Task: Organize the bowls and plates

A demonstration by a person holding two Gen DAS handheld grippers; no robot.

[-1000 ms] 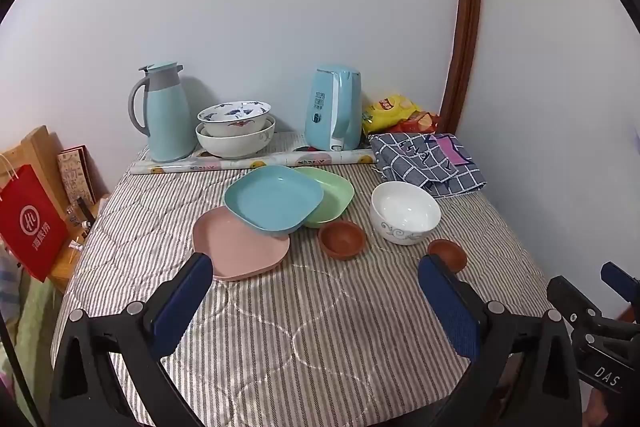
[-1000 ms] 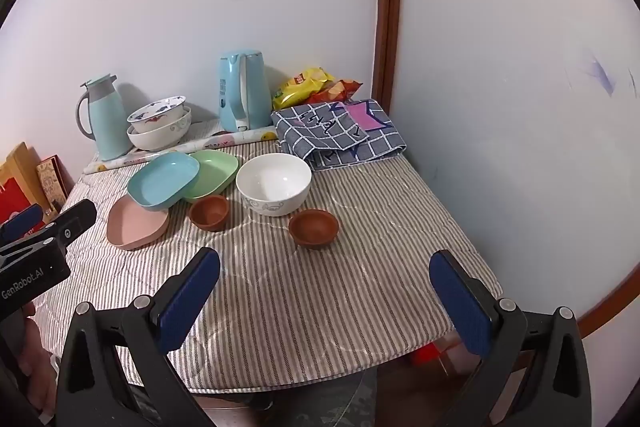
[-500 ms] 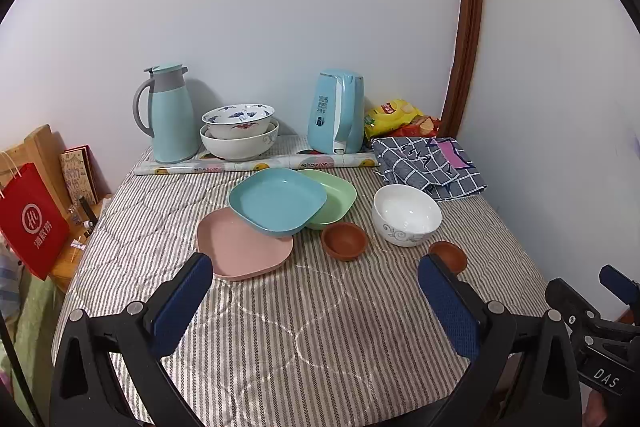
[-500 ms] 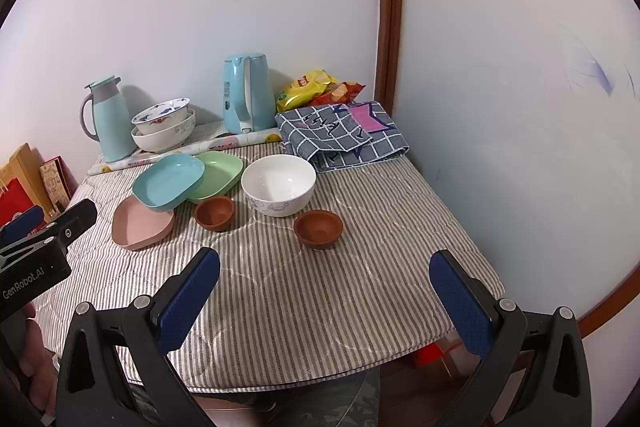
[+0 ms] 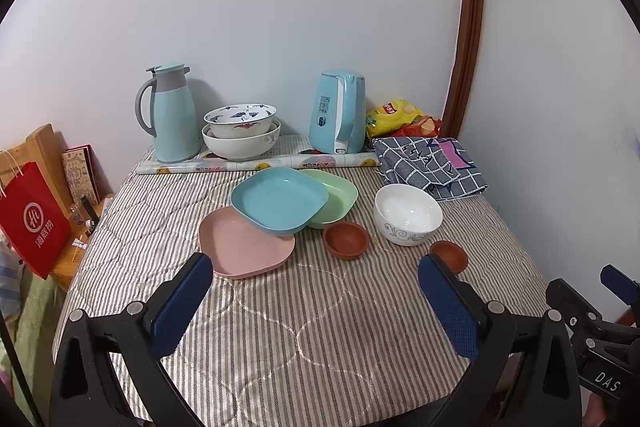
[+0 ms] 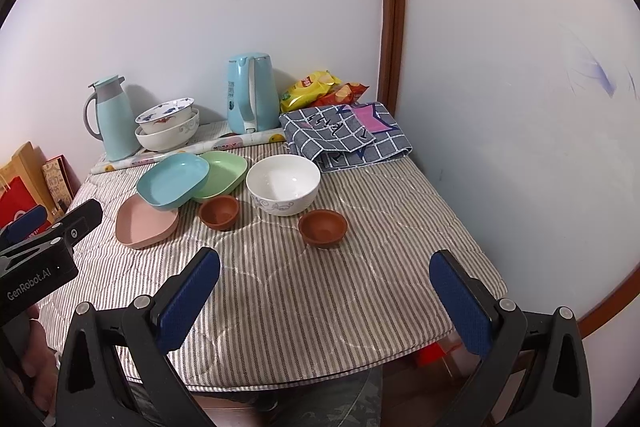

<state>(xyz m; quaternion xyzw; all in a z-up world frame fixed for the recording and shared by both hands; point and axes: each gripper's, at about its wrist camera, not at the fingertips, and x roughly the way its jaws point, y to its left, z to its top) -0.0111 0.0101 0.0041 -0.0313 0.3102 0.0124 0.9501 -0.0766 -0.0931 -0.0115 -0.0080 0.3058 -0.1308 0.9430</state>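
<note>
On the striped table a blue plate [image 5: 280, 199] lies tilted across a pink plate [image 5: 244, 249] and a green plate [image 5: 340, 193]. To their right stand a white bowl [image 5: 408, 213] and two small brown bowls [image 5: 346, 239] [image 5: 449, 255]. The same pieces show in the right wrist view: blue plate [image 6: 174, 179], pink plate [image 6: 146, 221], green plate [image 6: 224, 171], white bowl [image 6: 283, 183], brown bowls [image 6: 219, 213] [image 6: 323, 227]. My left gripper [image 5: 314, 283] and right gripper [image 6: 324, 279] hover open over the near table edge, holding nothing.
Against the back wall stand a thermos jug [image 5: 172, 115], two stacked patterned bowls [image 5: 240, 131], an electric kettle [image 5: 338, 113], snack bags [image 5: 396, 115] and a folded checked cloth [image 5: 428, 163]. A red paper bag [image 5: 34, 223] stands left of the table. The wall runs close on the right.
Both grippers have tilted up slightly, so the table and dishes sit a little lower in both views. Nothing on the table has moved.
</note>
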